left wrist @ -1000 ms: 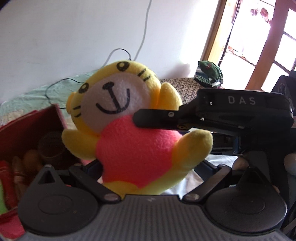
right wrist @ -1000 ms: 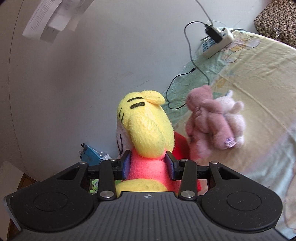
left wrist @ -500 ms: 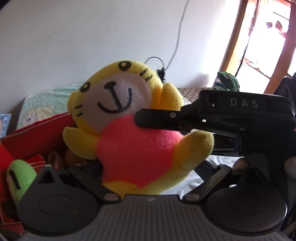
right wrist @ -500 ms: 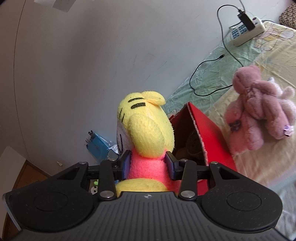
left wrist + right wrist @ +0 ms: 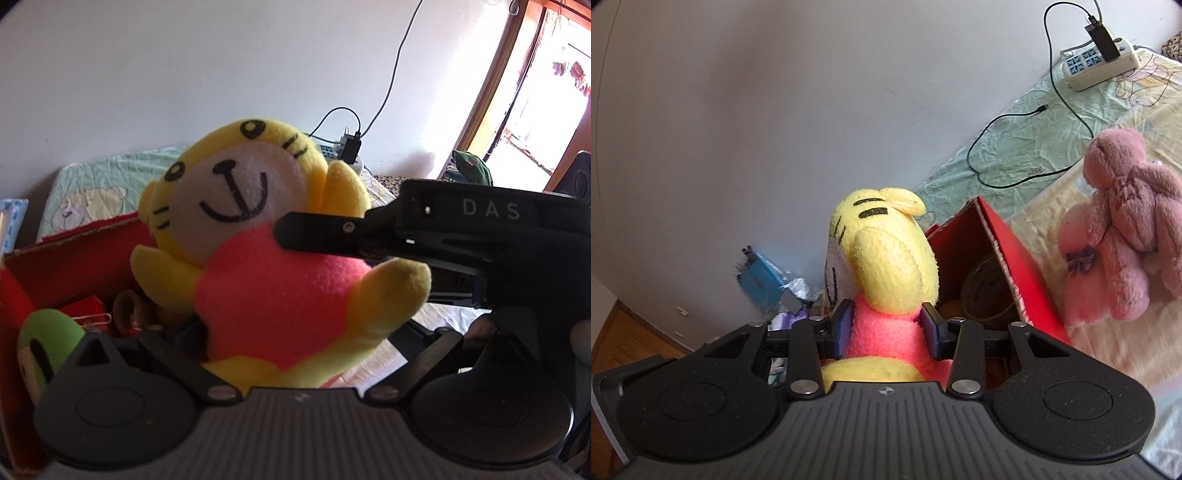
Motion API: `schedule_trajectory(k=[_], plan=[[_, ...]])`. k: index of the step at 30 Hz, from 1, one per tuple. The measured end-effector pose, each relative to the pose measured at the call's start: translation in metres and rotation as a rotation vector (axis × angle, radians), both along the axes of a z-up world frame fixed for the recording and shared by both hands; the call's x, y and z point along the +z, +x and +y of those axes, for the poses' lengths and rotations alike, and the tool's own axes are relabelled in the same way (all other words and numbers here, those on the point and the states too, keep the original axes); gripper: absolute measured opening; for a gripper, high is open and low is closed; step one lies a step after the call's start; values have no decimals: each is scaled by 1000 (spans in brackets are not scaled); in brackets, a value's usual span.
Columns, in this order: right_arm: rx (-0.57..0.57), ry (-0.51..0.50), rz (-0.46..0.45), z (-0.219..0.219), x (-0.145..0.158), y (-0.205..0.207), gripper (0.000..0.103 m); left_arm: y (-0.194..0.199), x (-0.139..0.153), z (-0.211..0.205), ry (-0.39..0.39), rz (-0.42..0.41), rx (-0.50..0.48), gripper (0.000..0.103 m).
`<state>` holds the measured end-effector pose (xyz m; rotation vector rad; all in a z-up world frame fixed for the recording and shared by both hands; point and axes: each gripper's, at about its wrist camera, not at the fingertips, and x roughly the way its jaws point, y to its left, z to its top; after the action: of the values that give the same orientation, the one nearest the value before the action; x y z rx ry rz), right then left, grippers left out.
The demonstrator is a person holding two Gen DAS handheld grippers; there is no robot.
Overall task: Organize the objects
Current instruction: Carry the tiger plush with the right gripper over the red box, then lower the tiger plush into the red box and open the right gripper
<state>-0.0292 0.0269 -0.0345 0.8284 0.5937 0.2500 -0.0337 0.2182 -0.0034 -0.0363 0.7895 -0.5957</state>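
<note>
Right wrist view: plush toy (image 5: 882, 280) clenched by right hand-held gripper (image 5: 888, 326) over red box (image 5: 1008, 254); left hand-held gripper state cannot be told. Soft body could be squeezed out, dropped beside box.

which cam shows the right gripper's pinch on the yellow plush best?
Right wrist: both pads of the right gripper press the pink belly of the yellow plush from either side. Left wrist shows only one finger lying across the plush's chest; the far finger is hidden.
</note>
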Motion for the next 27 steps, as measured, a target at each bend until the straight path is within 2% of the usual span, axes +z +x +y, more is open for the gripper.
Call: schedule_trajectory(k=[9,12,14,17,22,27], plan=[[-48,-180,58,3,-4,13,40,22,-22,-6,-9,74,-39,101],[-57,-245,69,7,-4,17,38,24,-29,-10,15,71,-41,101],[-55,-296,80,10,-6,20,32,25,-32,-11,30,72,-40,102],[-58,-354,85,13,-8,21,31,24,-33,-11,43,53,-32,102],[-45,-383,92,14,-11,23,32,25,-36,-11,46,51,-34,102],[-56,-348,116,9,-17,24,33,31,-40,-14,38,73,-34,102]])
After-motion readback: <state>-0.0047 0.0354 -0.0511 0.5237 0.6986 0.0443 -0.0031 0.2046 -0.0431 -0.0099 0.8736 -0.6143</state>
